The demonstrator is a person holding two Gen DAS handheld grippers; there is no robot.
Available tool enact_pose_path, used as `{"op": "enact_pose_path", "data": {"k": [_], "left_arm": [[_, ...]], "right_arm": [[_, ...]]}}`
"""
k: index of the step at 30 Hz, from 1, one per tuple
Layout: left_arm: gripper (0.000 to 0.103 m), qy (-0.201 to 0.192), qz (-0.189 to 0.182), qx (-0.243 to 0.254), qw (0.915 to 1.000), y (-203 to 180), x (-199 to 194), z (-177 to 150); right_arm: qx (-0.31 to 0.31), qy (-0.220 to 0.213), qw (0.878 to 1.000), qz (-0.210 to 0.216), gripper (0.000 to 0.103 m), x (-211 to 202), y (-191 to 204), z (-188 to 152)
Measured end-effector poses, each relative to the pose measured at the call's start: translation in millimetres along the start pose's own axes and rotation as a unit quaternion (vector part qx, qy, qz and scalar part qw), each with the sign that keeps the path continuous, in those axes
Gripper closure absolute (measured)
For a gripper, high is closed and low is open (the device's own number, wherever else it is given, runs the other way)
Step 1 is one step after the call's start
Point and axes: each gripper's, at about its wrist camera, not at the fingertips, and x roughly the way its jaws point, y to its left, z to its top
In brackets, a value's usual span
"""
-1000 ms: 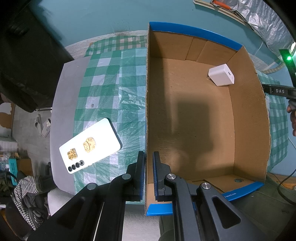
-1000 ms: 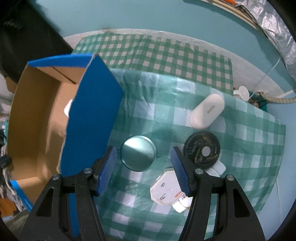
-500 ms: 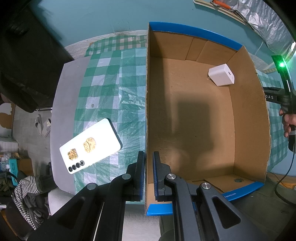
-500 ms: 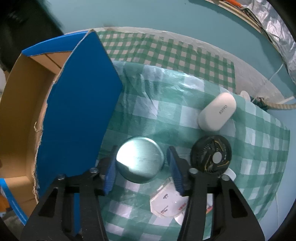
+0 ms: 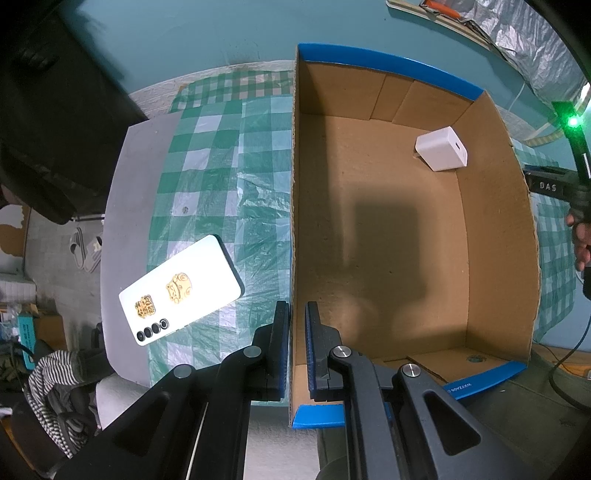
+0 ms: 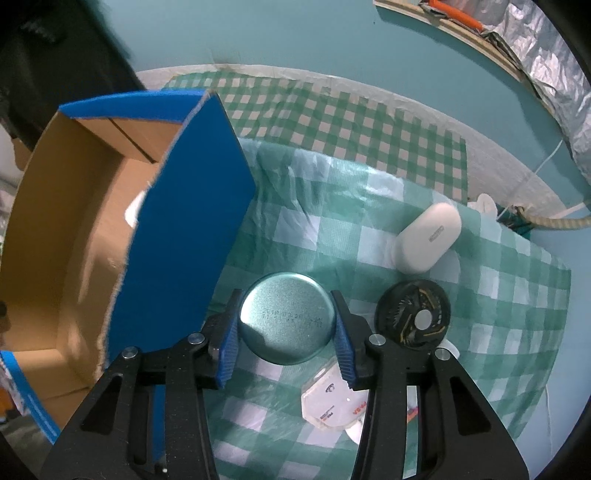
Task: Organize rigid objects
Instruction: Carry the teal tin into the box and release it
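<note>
A green-and-white checked cloth [image 5: 221, 177] covers much of the bench [image 5: 129, 206], whose bare grey top shows along the cloth's left edge. A clear plastic sheet [image 6: 325, 206] lies wrinkled over the cloth. Behind the bench stands a teal wall [image 6: 332, 40]. High on the right, crinkled silver foil [image 6: 546, 55] hangs beside a pale wooden strip [image 6: 443, 22] with something orange on it. A thick braided rope [image 6: 554, 223] and a thin white cord [image 6: 546, 158] sit at the bench's far right edge. Beneath the bench's left side, slippers [image 5: 86, 249] rest on the floor, and a striped garment [image 5: 48, 391] lies lower down.
</note>
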Motion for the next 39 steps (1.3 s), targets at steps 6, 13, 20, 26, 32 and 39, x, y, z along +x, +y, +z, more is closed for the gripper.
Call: {"op": "enact_pose_path", "data": {"k": [6, 13, 20, 26, 32, 39], "left_arm": [[0.095, 0.0, 0.0, 0.0, 1.0, 0.2, -0.1, -0.3], [0.095, 0.0, 0.0, -0.001, 1.0, 0.4, -0.1, -0.1], [0.095, 0.0, 0.001, -0.001, 1.0, 0.4, -0.5, -0.1], [0.095, 0.001, 0.0, -0.001, 1.0, 0.1, -0.5, -0.2], [0.095, 0.001, 0.001, -0.001, 1.0, -0.2, -0.3, -0.1], [0.095, 0.001, 0.002, 0.0, 1.0, 0.1, -1.5, 0.9]], "right_arm": [[-0.009, -0.01, 1.0, -0.001, 0.059, -20.8, 2.7, 6.3], [-0.019, -0.023, 1.0, 0.004, 0.059, -46.4, 9.5, 18.0], [-0.035, -0.042, 0.998, 0.011, 0.059, -73.1, 25.8, 28.0], [-0.047, -0.053, 0.997, 0.01, 0.059, -84.7, 39.2, 36.7], [-0.06, -0.067, 0.996, 0.021, 0.059, -94.6, 52.5, 42.0], [-0.08, -0.064, 0.994, 0.033, 0.059, -88.3, 72.5, 43.1]]}}
